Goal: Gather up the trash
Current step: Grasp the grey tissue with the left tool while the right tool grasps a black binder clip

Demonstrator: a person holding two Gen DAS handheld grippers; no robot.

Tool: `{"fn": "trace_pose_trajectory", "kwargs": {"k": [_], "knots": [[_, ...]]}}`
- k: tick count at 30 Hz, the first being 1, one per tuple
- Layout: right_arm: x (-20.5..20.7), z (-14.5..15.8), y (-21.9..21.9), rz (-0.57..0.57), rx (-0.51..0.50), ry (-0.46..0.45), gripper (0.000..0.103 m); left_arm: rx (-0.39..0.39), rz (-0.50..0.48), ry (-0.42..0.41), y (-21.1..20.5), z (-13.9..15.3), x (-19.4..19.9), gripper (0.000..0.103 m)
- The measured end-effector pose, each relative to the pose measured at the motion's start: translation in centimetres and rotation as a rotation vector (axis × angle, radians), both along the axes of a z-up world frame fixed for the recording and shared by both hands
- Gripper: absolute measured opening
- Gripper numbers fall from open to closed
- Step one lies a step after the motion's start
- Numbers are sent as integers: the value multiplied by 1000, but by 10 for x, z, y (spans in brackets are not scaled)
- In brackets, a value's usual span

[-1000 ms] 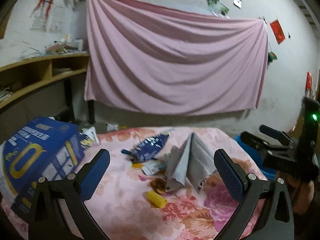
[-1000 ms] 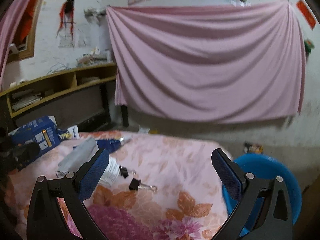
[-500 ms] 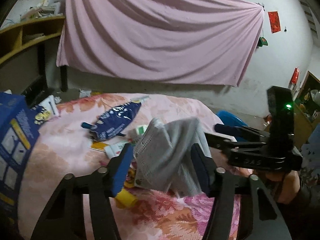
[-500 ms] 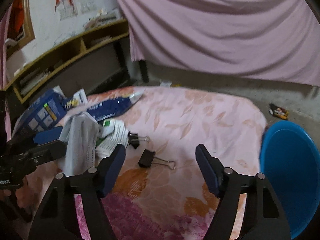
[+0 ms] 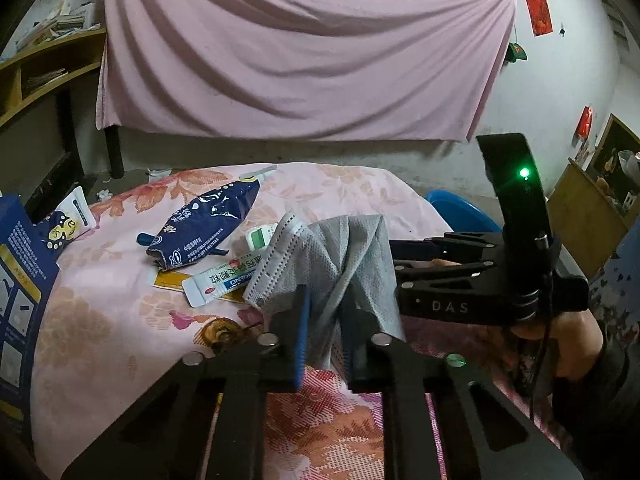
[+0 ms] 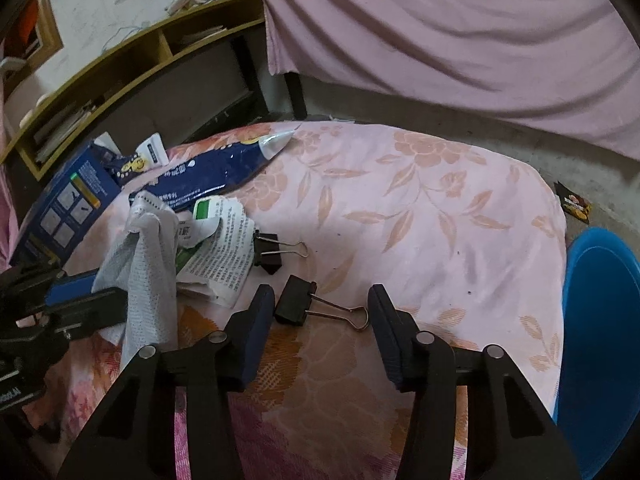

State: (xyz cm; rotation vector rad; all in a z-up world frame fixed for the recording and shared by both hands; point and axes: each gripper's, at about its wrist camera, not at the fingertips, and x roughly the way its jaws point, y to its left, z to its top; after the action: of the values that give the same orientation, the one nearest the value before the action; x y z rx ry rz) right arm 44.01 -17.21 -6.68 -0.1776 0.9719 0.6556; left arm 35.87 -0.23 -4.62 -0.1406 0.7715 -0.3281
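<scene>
My left gripper (image 5: pixel 326 336) is shut on a grey face mask (image 5: pixel 340 256) and holds it just above the flowered tablecloth; the mask also shows in the right wrist view (image 6: pixel 148 264). A dark blue snack wrapper (image 5: pixel 204 220), a small white and green carton (image 5: pixel 224 280) and a printed leaflet (image 6: pixel 224 248) lie beside it. My right gripper (image 6: pixel 322 312) is open, its fingers either side of a black binder clip (image 6: pixel 298 304). A second binder clip (image 6: pixel 272 254) lies just beyond.
A blue bin (image 6: pixel 600 344) stands off the table's right edge. A blue cardboard box (image 5: pixel 20 304) sits at the table's left. Wooden shelves (image 6: pixel 120 68) and a pink hanging sheet (image 5: pixel 296 52) stand behind. A wrapper (image 6: pixel 574 206) lies on the floor.
My left gripper moved forward and closed on the grey mask, lifting it. My right gripper came down and forward over the binder clip, its jaws narrowing but still open.
</scene>
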Motion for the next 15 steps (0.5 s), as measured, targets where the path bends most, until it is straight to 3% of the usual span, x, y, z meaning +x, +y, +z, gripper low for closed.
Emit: {"fn": "trace_pose_trajectory", "kwargs": {"k": [5,6,7,15], "knots": [[-2,2,-1,11,11,-4,46,8,8,-23,1,3,-3,3],[-2,3,-2,9,14,-9,43,5,8,-27,2,4,-5,3],[-4,5,-4,6,19,-18,31,5,9,-33,2,5,-6,3],[-6,8,-10,-5,25,-29,24,28,12,-52,-1,13,-12,2]]}}
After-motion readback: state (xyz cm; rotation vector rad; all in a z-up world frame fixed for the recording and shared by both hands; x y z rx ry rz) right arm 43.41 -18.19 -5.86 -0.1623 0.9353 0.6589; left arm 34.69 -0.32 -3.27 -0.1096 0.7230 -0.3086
